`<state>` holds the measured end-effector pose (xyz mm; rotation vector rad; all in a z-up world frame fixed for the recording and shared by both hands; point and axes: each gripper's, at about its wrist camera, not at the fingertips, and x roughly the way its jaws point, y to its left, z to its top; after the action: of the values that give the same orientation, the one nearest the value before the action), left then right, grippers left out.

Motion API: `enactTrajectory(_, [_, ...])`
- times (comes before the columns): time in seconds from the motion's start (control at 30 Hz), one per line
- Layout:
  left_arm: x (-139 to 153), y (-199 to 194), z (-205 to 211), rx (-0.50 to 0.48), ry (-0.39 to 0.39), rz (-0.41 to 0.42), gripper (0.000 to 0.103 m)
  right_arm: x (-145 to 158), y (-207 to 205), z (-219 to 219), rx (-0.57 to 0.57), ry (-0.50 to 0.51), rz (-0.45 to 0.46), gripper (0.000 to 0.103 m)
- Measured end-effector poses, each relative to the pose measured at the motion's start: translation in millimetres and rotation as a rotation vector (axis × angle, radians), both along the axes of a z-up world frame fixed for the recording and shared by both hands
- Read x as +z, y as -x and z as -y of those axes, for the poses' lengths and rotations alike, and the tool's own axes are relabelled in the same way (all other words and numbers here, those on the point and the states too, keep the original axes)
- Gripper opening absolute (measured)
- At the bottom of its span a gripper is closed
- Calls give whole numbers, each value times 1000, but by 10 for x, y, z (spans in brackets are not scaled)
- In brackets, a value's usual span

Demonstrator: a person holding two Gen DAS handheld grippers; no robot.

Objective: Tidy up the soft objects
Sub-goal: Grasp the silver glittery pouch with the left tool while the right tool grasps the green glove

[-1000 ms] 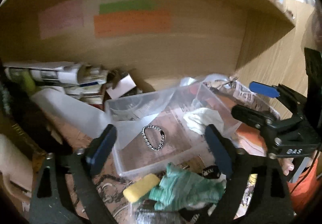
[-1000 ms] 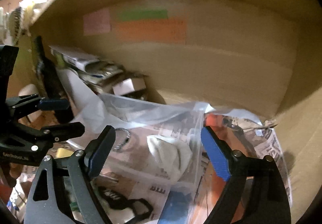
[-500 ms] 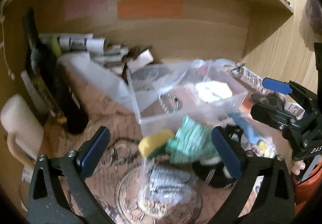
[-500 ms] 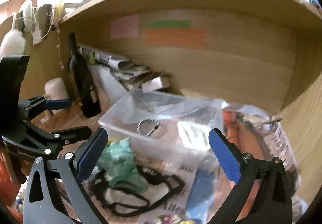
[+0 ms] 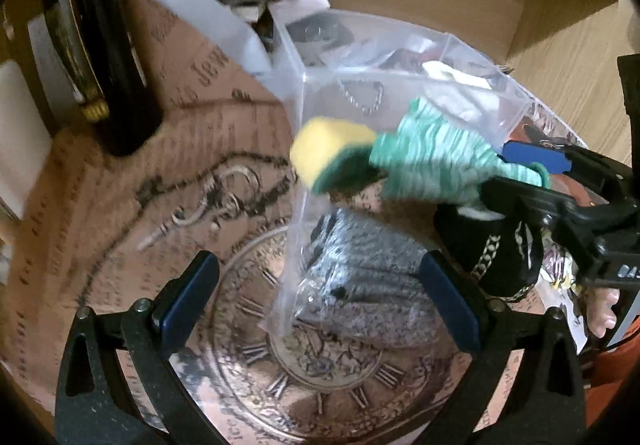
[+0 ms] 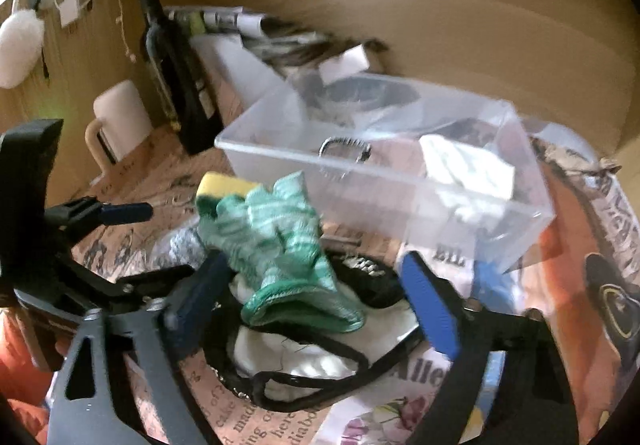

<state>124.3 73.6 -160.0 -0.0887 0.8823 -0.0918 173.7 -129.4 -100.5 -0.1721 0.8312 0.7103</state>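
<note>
Both hand-held grippers had dropped from the shelf's back wall toward the cluttered surface since a second earlier, and the clear plastic box (image 6: pixel 384 173), then directly ahead, now sat beyond them. The left gripper (image 5: pixel 320 297) hung wide apart over a grey knitted item in a clear bag (image 5: pixel 360 285), gripping nothing. The right gripper (image 6: pixel 316 285) was closing its jaws around the green striped glove (image 6: pixel 276 241), its pads not yet pressing. The glove lay on a white cloth (image 6: pixel 296 357) and a black strap (image 6: pixel 304 385), just beside a yellow sponge (image 6: pixel 224 185) in front of the box. Inside the box were a beaded loop (image 6: pixel 344 149) and a white cloth piece (image 6: pixel 464 173). A dark bottle (image 6: pixel 176 81) and a cream mug (image 6: pixel 116 117) stood to the left.
</note>
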Motion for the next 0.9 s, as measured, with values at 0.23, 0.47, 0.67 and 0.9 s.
enactTrajectory(0.23, [-51, 18, 2, -24, 58, 21, 74, -20, 62, 17, 18, -6, -5, 37])
enactTrajectory(0.47, [7, 83, 92, -56, 56, 39, 42, 81, 131, 79, -2, -13, 55, 24])
enactTrajectory(0.67, [138, 202, 2, -28, 61, 58, 32, 244, 166, 246, -41, -57, 105, 21])
enactTrajectory(0.9, [419, 404, -44, -8, 19, 133, 31, 445, 185, 430, -95, -101, 163, 19])
